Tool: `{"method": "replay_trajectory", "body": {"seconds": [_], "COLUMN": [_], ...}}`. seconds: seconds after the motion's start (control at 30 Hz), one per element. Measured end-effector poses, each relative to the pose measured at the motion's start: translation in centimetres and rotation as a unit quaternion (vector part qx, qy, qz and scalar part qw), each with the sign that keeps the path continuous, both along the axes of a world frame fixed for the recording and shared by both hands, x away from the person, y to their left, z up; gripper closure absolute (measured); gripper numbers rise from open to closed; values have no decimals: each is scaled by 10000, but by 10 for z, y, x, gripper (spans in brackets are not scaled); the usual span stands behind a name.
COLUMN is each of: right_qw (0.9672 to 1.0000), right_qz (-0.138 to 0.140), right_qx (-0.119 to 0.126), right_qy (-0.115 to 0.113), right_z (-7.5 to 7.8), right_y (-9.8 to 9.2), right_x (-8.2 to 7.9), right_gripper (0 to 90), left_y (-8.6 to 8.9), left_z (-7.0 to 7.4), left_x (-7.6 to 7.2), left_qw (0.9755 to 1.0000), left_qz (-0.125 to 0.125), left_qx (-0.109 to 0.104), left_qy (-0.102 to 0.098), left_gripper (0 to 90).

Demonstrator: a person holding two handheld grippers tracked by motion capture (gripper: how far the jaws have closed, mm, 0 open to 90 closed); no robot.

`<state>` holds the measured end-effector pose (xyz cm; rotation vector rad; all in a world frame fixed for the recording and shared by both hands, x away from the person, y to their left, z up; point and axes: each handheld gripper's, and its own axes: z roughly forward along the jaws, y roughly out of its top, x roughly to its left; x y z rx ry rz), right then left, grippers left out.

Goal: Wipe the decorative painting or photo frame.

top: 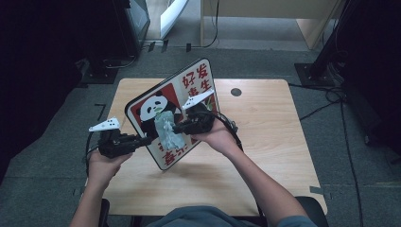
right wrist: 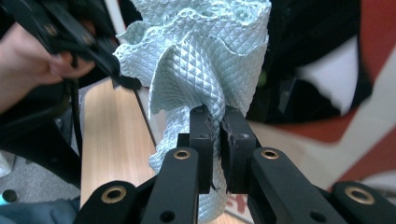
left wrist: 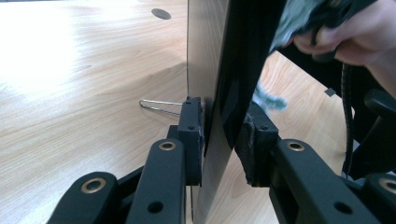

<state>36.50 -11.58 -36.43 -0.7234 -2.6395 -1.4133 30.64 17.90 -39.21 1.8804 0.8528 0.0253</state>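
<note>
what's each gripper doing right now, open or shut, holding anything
Left gripper: closed on the edge of the panda sign, holding it tilted up off the table.
Right gripper: shut on the light blue cloth, against the sign's face.

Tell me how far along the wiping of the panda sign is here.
Done: the left gripper holds the panda sign tilted up off the table, and the right gripper is shut on the pale green cloth. In hand: the cloth sits against the sign's printed face. Left: how much remains unwiped cannot be told.
</note>
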Motion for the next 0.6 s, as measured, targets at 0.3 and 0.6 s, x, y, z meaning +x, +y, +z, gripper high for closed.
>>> {"method": "replay_trajectory", "body": {"seconds": [0.3,0.6], "right_qw": [9996,9983], "right_qz": [177,424], "right_qx": [81,92], "right_qy": [-219,-392], "right_z": [41,66], "right_y": [18,38], "right_x": [4,7], "right_gripper": [845,844], "left_y": [11,27], "left_z": [2,3], "left_x": [-10,-20], "left_qw": [10000,9998], "left_qz": [67,143], "left_qx": [-6,-121], "left_qy": [-52,-35], "left_gripper": [743,781]}}
